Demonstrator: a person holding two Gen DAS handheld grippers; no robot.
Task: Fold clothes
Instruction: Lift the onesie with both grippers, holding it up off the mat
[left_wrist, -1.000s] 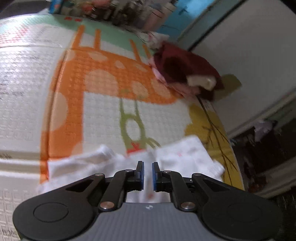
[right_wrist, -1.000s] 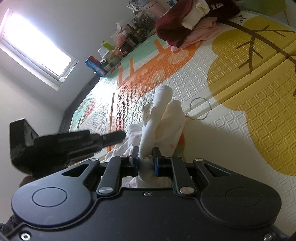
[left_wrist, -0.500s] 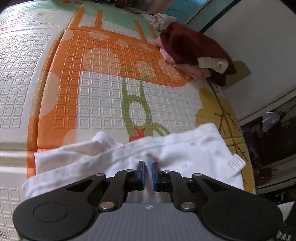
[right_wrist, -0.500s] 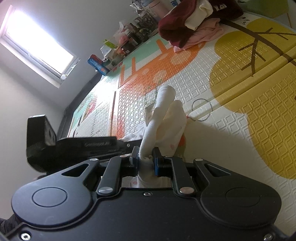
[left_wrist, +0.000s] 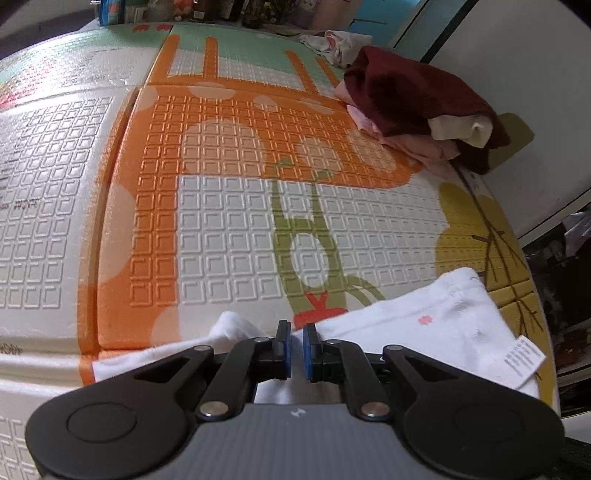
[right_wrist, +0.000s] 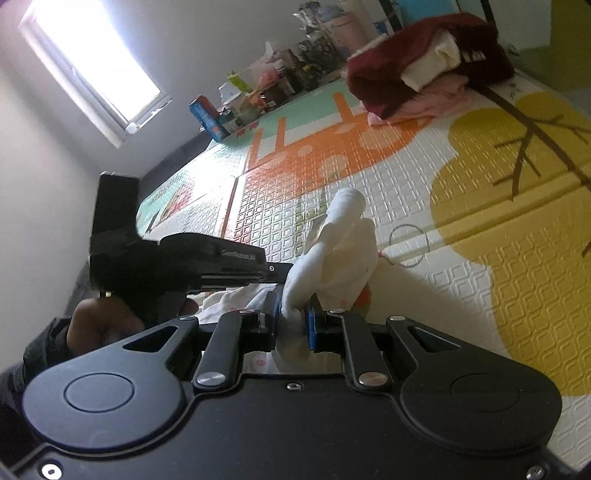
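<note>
The garment (left_wrist: 436, 325) is white, soft cloth with small, sparse pink marks printed on it. In the left wrist view it lies spread on the mat (left_wrist: 236, 229) at the near edge, reaching from the near left to the near right. Its right part is flat, with a seam running along its far edge and a white care label (left_wrist: 522, 363) sticking out at the near right corner. Its left part is bunched into a low hump just left of the gripper tips.

In the right wrist view a thick fold of the same cloth (right_wrist: 332, 258) stands up off the mat in a rolled bunch. The right gripper (right_wrist: 291, 319) is clamped on the foot of that bunch, blue pads pressing in from both sides.

The left gripper (left_wrist: 293, 349) sits low over the garment, its blue pads a narrow gap apart. No cloth shows between them, though the garment passes beneath the fingers. In the right wrist view it appears at the left, black, held by a hand (right_wrist: 103, 325).

The mat is embossed foam with squares, printed in orange, white, green and yellow. At its far right lies a heap of clothes (left_wrist: 417, 114): dark red on top, cream and pink under it. Clutter (right_wrist: 266, 92) lines the far wall below a bright window (right_wrist: 92, 62).
</note>
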